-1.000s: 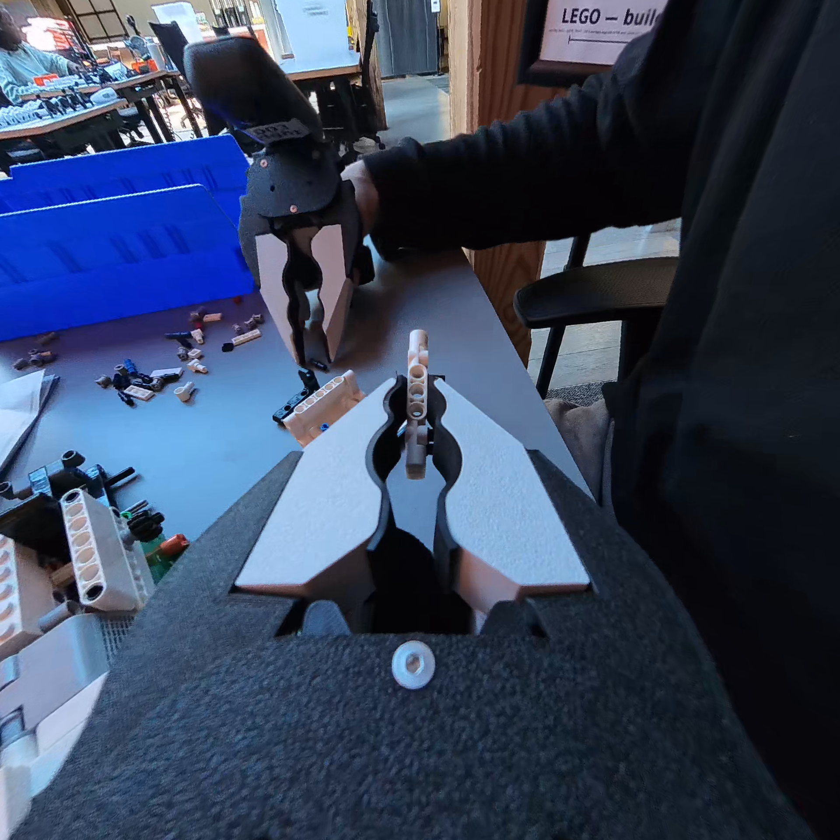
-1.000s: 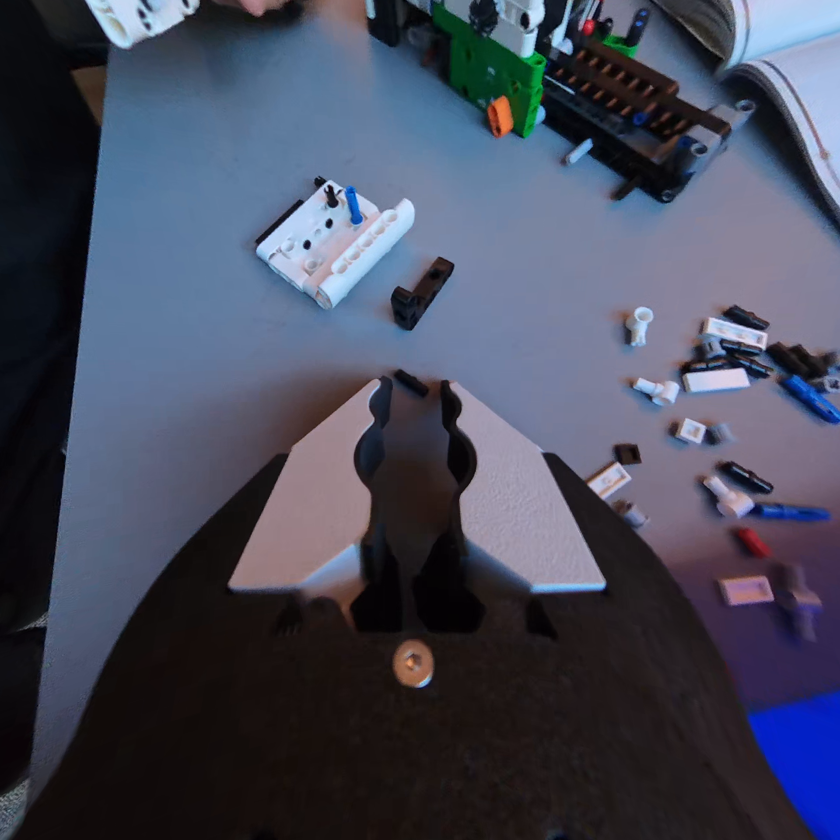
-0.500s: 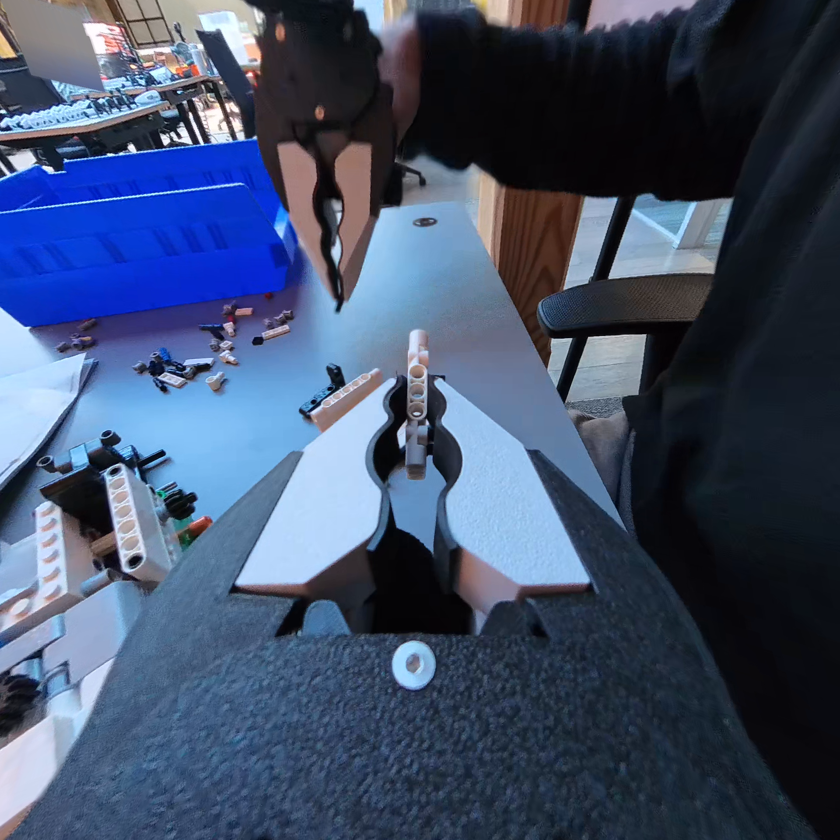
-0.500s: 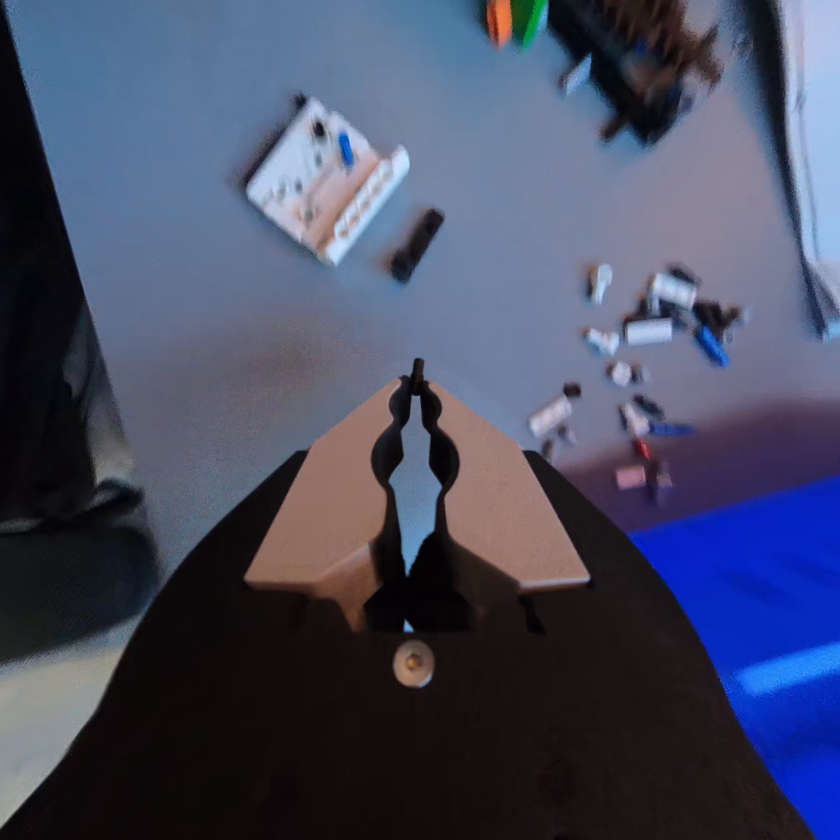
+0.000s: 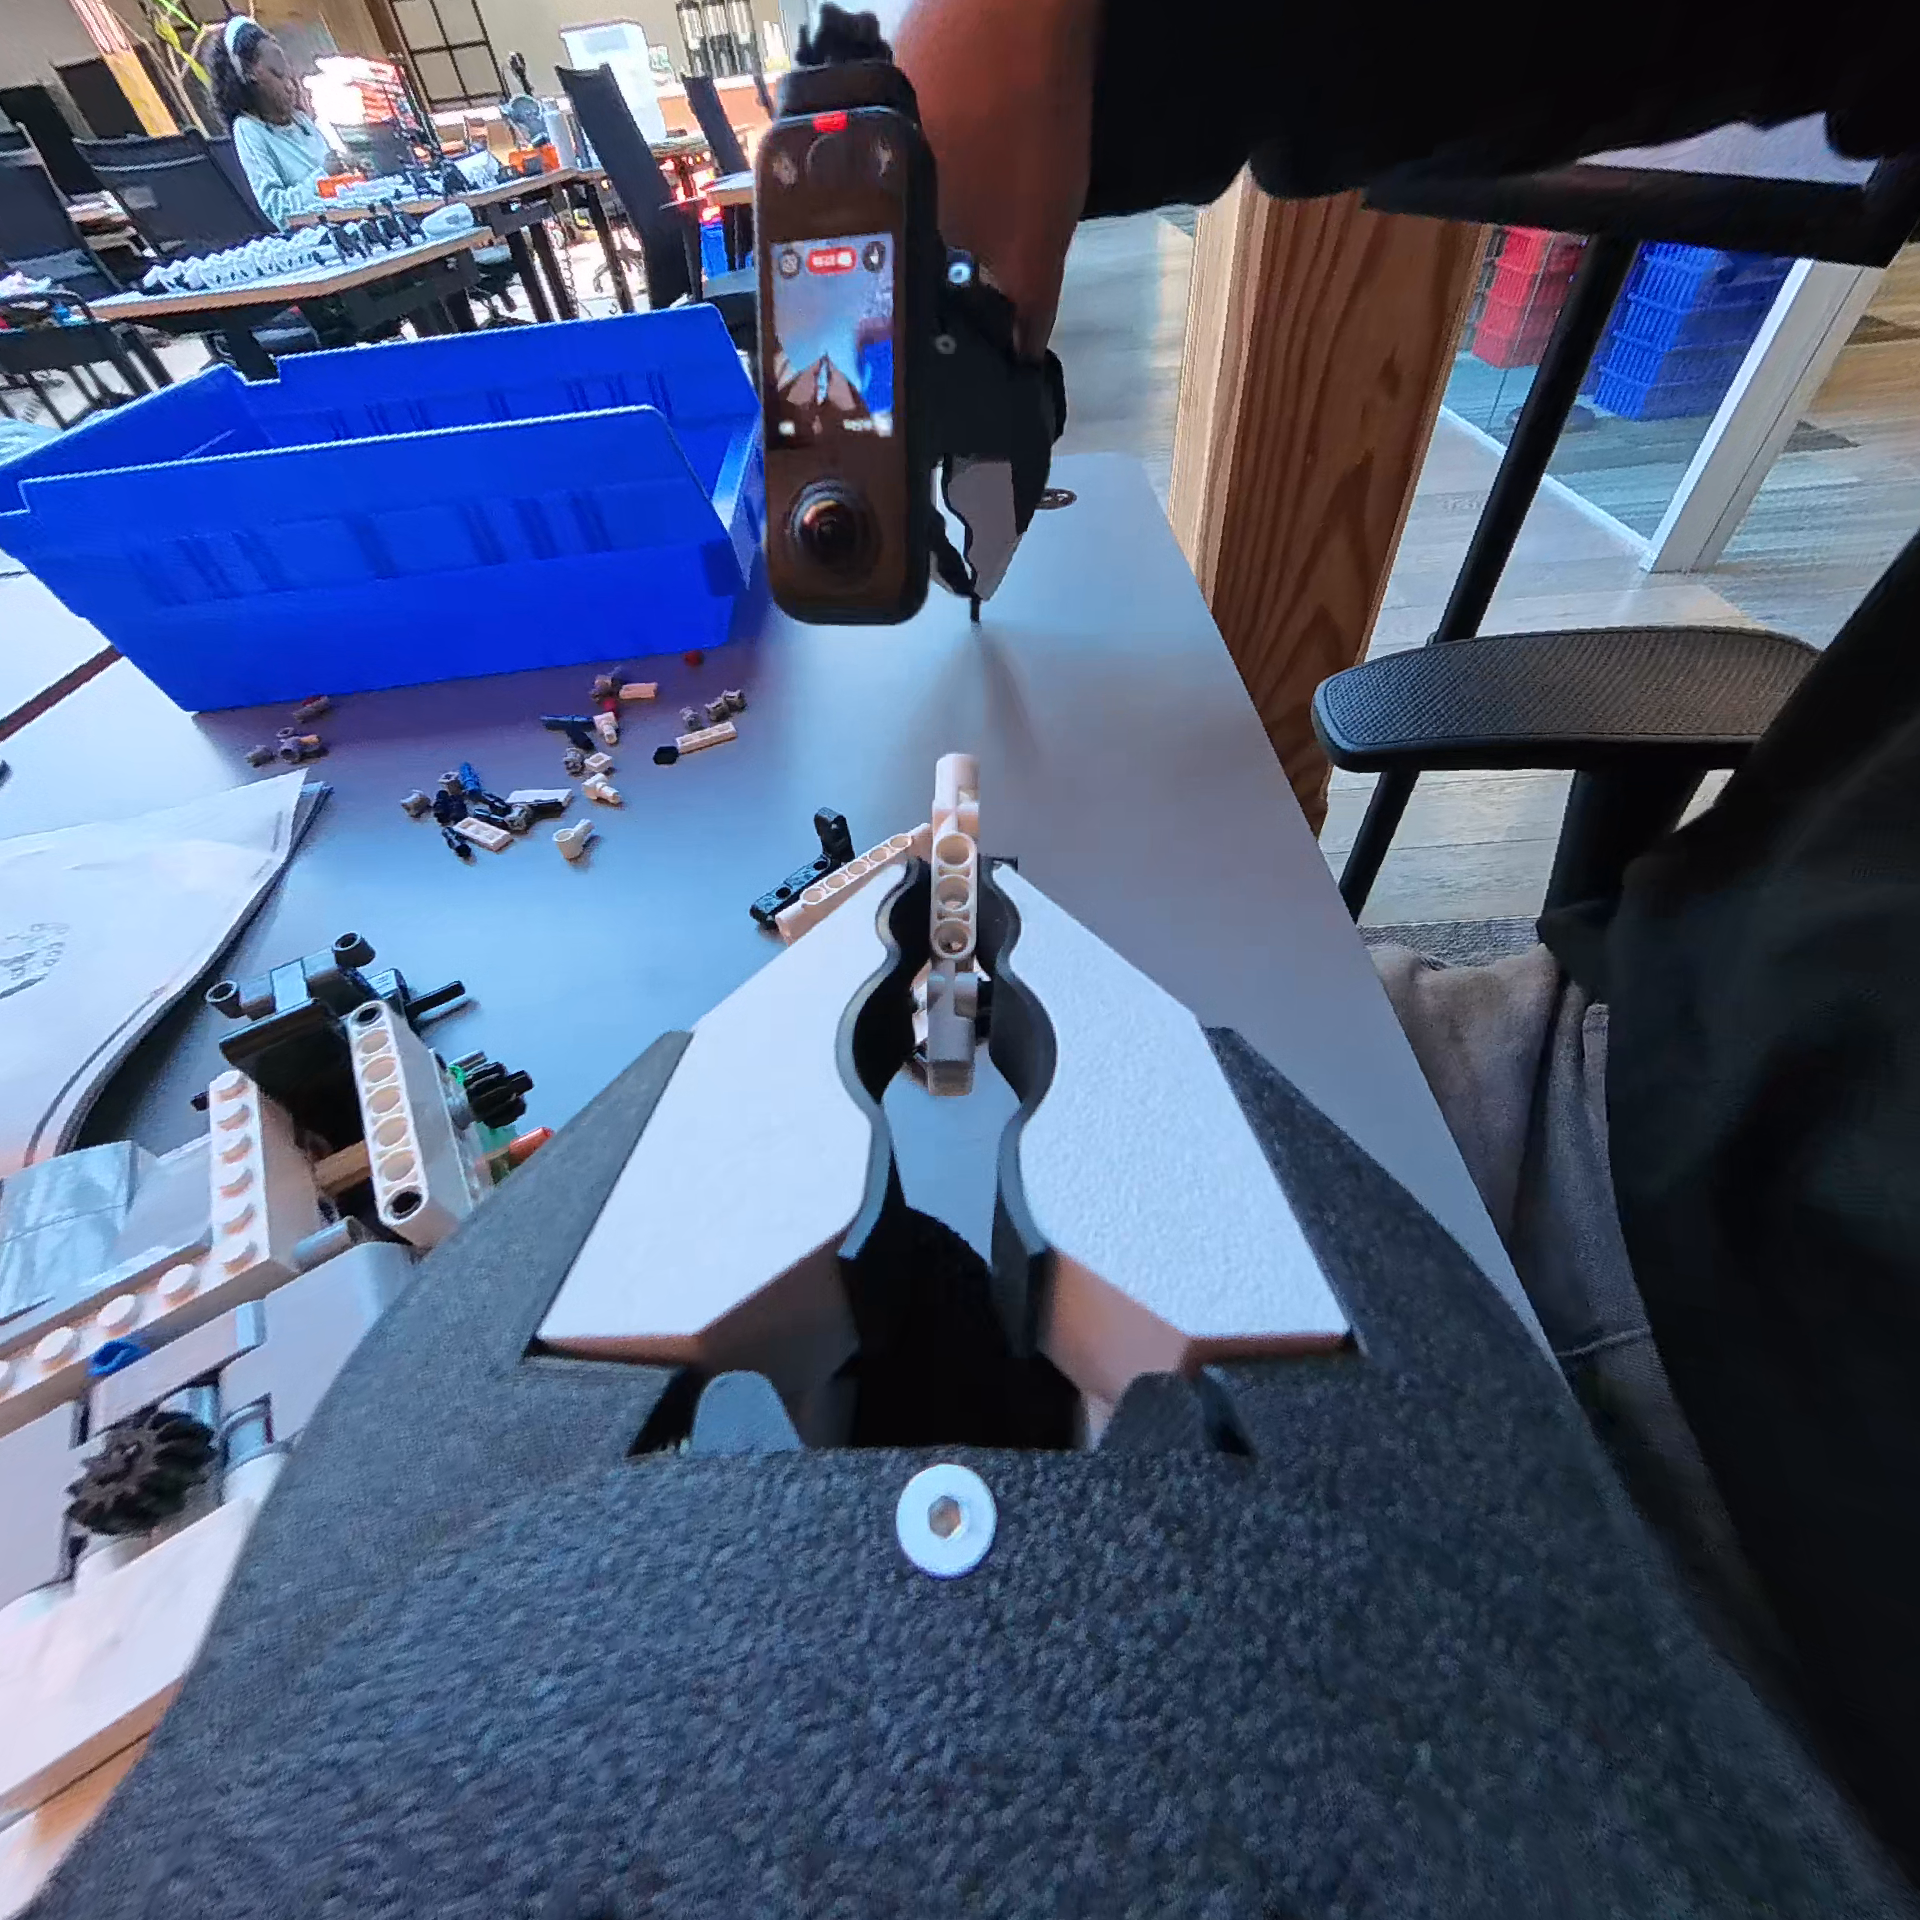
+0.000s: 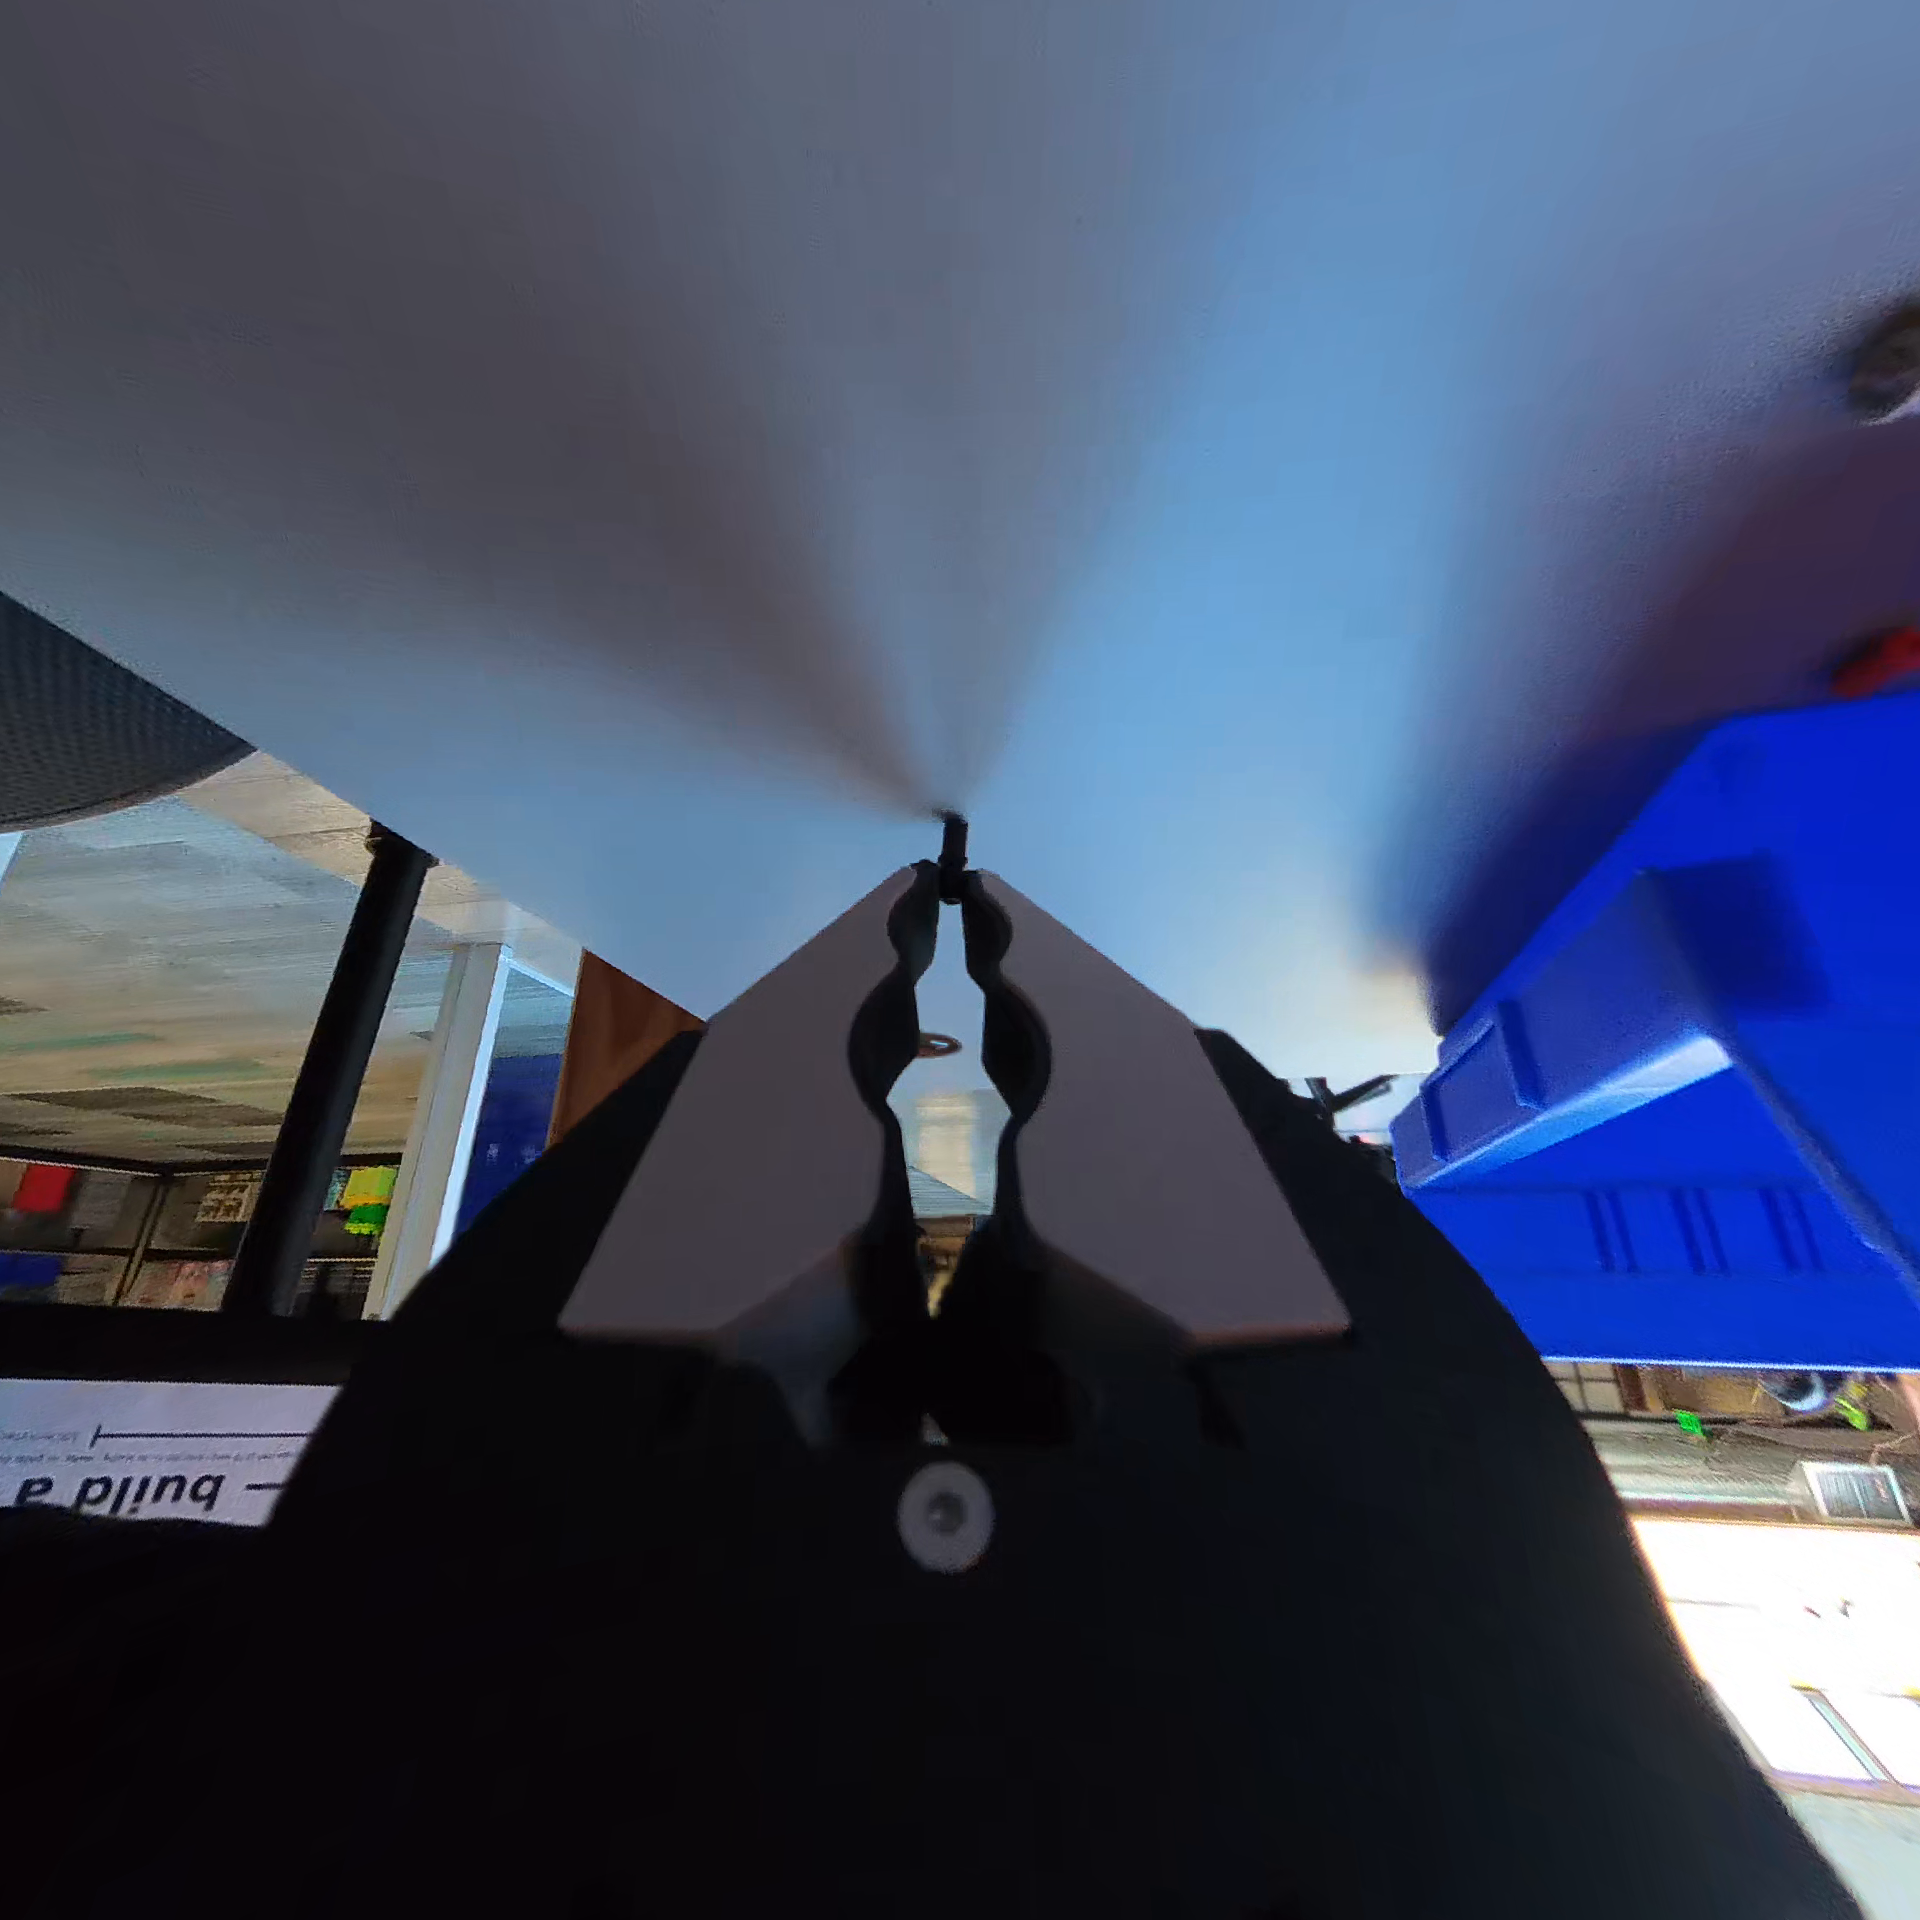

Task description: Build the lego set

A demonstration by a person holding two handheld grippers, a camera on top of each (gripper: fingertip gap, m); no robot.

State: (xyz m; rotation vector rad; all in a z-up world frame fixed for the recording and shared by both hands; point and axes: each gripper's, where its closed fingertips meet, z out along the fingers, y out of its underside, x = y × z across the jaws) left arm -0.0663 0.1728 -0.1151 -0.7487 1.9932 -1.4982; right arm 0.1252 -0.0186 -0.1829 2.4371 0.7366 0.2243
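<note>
My left gripper (image 5: 951, 883) is shut on a white beam assembly (image 5: 952, 904) with holes, held upright above the grey table (image 5: 1132, 831). My right gripper (image 6: 948, 878) is shut on a small black pin (image 6: 951, 836) at its fingertips, with the pin's tip touching the table (image 6: 935, 416). In the left wrist view the right gripper (image 5: 975, 597) stands nearly upright at the far side, behind its camera (image 5: 836, 364). A white and black subassembly (image 5: 831, 883) lies on the table just beyond my left fingers. The partly built model (image 5: 312, 1122) sits at the left.
A blue bin (image 5: 395, 520) stands at the back, also seen in the right wrist view (image 6: 1683, 1039). Several loose small pieces (image 5: 520, 800) lie in front of it. An instruction booklet (image 5: 125, 914) lies at the left. A black chair (image 5: 1558, 696) and a wooden post (image 5: 1320, 416) are at the right. About 30 cm separates my left fingertips from my right.
My right gripper shut on the black pin, lifted it off the table, moved away to the far side and turned over, and now touches the pin to the table. My left gripper still holds the beam.
</note>
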